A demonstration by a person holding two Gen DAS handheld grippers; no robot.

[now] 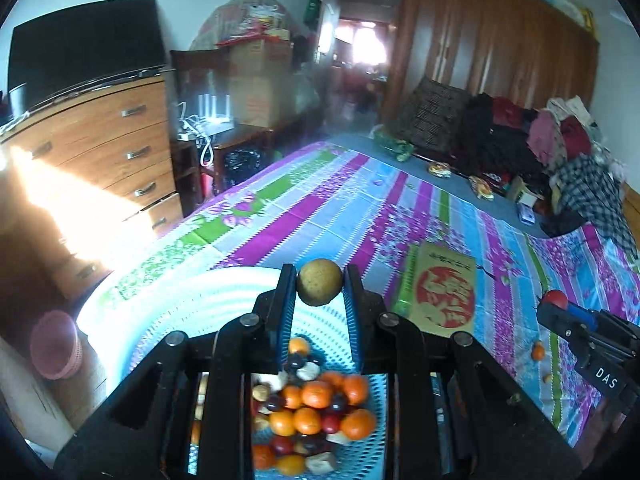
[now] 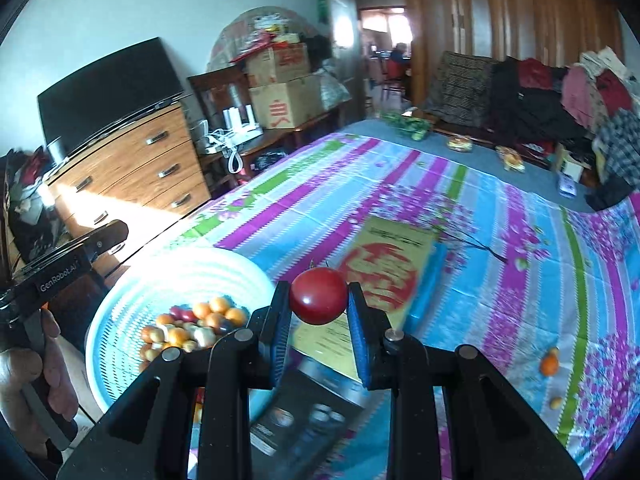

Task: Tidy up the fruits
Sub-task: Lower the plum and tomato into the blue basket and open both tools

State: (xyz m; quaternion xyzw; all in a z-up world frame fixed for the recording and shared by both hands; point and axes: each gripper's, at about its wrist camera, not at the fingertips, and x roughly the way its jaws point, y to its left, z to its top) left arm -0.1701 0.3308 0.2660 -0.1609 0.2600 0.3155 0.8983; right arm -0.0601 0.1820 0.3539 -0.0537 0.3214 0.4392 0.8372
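Left wrist view has the left claw [image 1: 319, 290] pinching a small, firm brownish fruit [image 1: 319, 288] across its middle over the basket [image 1: 224, 292], while the right claw [image 2: 319, 300] squeezes a smooth, slippery-looking red fruit [image 2: 319, 295].

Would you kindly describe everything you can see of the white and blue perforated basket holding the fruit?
The basket is a round, shallow bowl that looks like plastic, with a pale ribbed rim and a light blue inside dotted with rows of small holes. It sits upright on the striped floral bedspread near the bed's edge by the wooden dresser. A heap of small fruits lies in its bottom: orange, dark red and pale ones. From the left wrist view, the left gripper hangs above it.
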